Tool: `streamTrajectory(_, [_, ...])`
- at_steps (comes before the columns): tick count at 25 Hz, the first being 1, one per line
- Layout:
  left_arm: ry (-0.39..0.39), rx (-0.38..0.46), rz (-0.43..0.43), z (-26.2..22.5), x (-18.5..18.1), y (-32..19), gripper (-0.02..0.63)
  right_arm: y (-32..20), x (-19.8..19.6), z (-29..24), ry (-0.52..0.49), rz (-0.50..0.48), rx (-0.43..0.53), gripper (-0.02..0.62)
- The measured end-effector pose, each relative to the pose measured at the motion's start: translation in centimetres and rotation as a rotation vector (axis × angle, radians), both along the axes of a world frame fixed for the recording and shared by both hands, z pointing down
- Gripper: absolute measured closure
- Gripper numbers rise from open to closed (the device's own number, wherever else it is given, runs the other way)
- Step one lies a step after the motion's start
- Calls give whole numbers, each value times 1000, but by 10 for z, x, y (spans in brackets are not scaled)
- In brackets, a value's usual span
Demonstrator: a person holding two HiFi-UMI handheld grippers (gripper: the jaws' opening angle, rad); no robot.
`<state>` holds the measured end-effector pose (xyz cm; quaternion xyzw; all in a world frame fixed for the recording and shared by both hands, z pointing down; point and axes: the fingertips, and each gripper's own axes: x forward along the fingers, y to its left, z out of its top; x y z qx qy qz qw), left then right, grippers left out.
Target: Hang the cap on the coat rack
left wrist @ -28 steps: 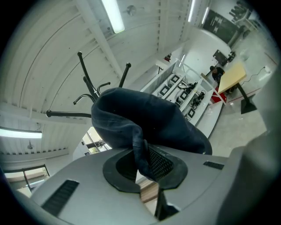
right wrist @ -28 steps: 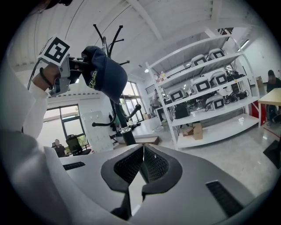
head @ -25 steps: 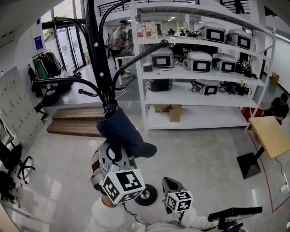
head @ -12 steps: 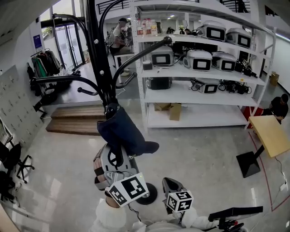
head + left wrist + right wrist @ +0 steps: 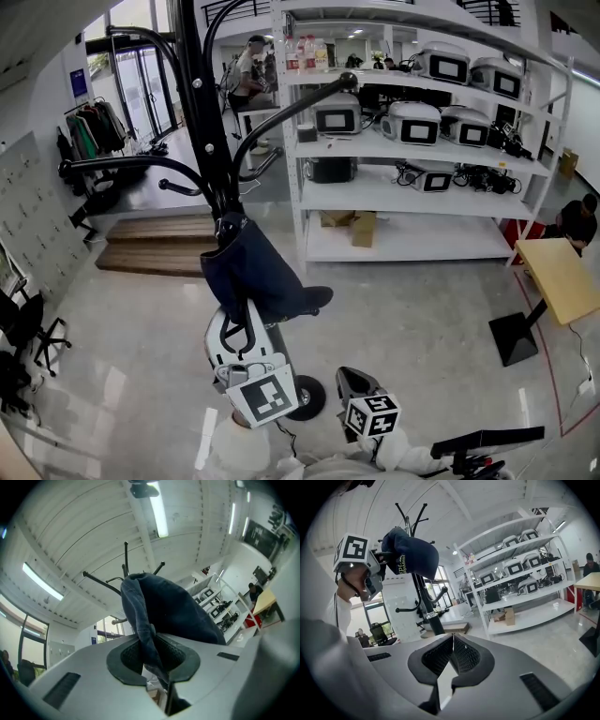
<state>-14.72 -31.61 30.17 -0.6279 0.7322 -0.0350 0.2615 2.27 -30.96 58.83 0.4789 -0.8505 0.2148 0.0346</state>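
Left gripper (image 5: 151, 653) pinches a fold of the navy cap (image 5: 173, 606), with the crown just ahead of its jaws. Only the head view shows the cap's top overlapping the coat rack (image 5: 202, 112) pole; contact unclear. Right gripper (image 5: 452, 644) is pressed together and empty; its view catches lettering on the cap.

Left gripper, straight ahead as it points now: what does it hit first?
Left gripper, shut on the cap, aims up at the rack hooks; the cap would likely meet those first. Depth unclear.
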Motion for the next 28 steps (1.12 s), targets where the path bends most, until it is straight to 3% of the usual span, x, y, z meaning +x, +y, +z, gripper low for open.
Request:
streamTrajectory(17, [151,-8,83,10,-2,23,514,17,0,2,-2,-12,-14,581])
streamTrajectory(28, [206,-17,85,15,-12,37,470,29,-9,4,1,-39,-15,581])
